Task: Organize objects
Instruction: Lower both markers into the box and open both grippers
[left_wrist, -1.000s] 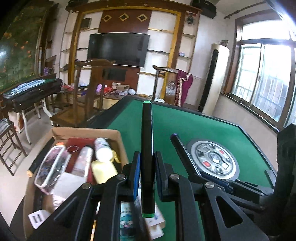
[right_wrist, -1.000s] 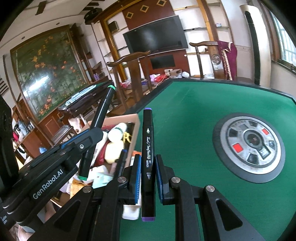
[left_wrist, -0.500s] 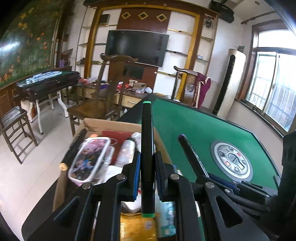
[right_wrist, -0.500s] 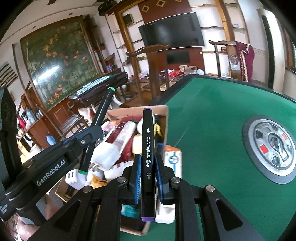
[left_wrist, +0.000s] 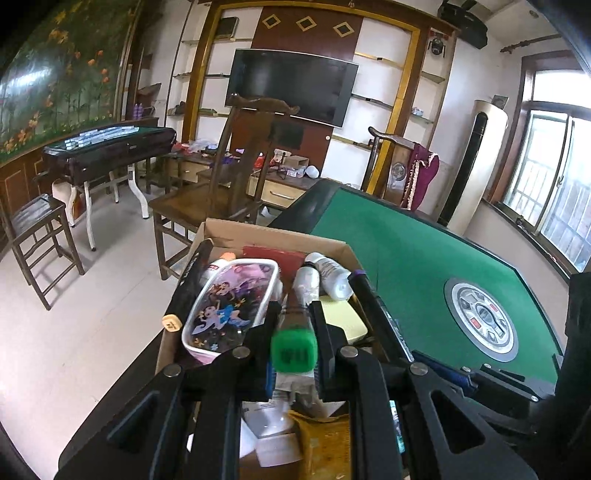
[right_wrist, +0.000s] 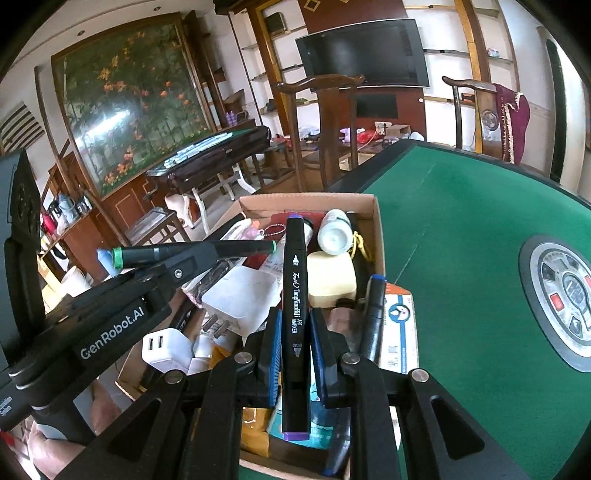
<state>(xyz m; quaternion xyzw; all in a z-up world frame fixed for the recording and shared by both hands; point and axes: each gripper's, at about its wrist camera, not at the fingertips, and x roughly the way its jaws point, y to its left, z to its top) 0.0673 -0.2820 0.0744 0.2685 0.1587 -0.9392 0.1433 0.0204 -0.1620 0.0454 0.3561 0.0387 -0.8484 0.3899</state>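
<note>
Left gripper (left_wrist: 293, 345) and right gripper (right_wrist: 293, 345) side by side, jaws seemingly clamped, tilted downward.

A home living room: wall-mounted television (left_wrist: 291, 86), wooden chairs (left_wrist: 229, 192), green-felt mahjong table (left_wrist: 424, 251).

Green-capped marker (left_wrist: 293, 345): is being tipped in the left gripper (left_wrist: 293, 354), now lying level with its cap end-on to the lens. Both grippers, right gripper (right_wrist: 293, 354) with purple-capped marker (right_wrist: 295, 321), are being carried from the green table (right_wrist: 461, 229) over the cardboard box (right_wrist: 376, 221).
</note>
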